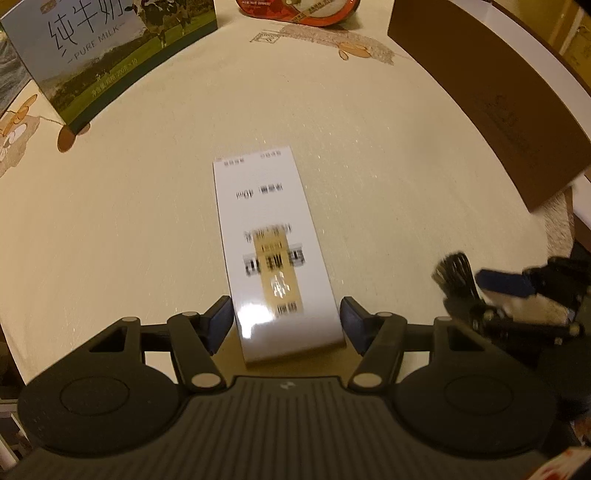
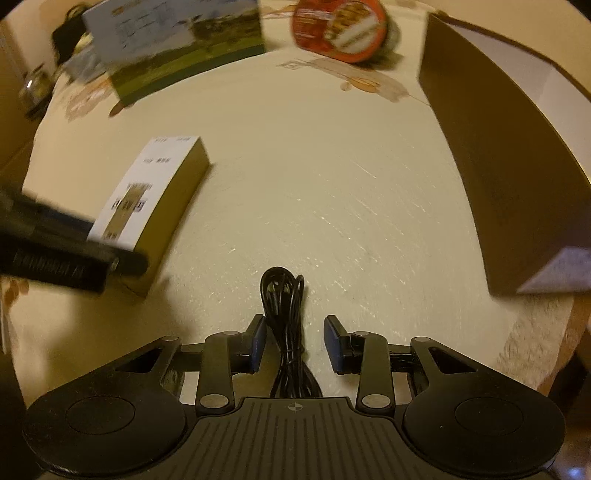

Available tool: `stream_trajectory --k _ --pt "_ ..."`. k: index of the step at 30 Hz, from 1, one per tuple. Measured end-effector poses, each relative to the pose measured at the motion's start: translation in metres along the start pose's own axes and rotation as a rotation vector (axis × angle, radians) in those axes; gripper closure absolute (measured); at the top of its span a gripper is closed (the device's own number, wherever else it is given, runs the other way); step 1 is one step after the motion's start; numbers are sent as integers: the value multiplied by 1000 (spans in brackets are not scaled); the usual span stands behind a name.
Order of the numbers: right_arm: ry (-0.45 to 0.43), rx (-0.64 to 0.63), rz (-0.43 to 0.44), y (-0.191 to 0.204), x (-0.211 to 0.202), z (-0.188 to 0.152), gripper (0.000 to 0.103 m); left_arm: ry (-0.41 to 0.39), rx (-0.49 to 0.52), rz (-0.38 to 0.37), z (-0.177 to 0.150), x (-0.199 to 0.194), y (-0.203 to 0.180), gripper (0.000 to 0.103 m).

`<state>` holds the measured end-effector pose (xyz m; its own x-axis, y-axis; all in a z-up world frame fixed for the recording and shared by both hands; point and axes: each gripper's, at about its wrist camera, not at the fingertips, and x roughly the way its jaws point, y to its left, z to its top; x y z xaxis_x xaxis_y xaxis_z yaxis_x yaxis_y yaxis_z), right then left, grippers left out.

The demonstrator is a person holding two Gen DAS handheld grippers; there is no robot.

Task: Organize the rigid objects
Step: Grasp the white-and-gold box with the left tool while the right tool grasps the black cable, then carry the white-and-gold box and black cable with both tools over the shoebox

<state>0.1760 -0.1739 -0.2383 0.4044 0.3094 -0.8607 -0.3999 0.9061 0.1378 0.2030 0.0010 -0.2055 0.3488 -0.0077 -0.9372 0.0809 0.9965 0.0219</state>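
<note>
Left gripper: my left gripper (image 1: 287,320) points steeply down; both pads sit against the long sides of the white-topped box (image 1: 275,251), clamping its near end.
White-topped box: lies flat on the cream tablecloth (image 1: 147,221), barcode label and a strip of tan tape facing up, tan side walls.
Right gripper: my right gripper (image 2: 294,343) has its fingers parted; the bundled black cable (image 2: 286,332) lies between them, touching the left pad, clear of the right one.
Milk carton: printed carton (image 1: 107,55) stands at far left.
Red tub: red round tub (image 2: 341,31) at the far edge.
Brown box: large open brown box (image 2: 498,166) along the right, white inside.
</note>
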Motion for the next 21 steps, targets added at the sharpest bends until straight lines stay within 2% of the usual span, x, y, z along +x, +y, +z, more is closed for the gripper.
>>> stream_trajectory --k 4,6,7,9,16,21 --pt "-3 -15 -2 1 4 -2 73 -2 0 15 14 10 3 43" --pt "-7 1 -4 0 5 -2 80 -6 -2 25 17 13 4 44" --pt "-9 12 -12 -2 5 -1 87 -8 -6 27 20 15 4 44" --pt "-11 64 -24 -10 2 2 87 -15 -5 30 23 16 4 44" --pt "-25 114 -76 -25 1 15 87 -26 27 49 34 27 -1 46" --pt "-12 127 -74 -29 4 18 87 -38 61 67 35 28 -8 47"
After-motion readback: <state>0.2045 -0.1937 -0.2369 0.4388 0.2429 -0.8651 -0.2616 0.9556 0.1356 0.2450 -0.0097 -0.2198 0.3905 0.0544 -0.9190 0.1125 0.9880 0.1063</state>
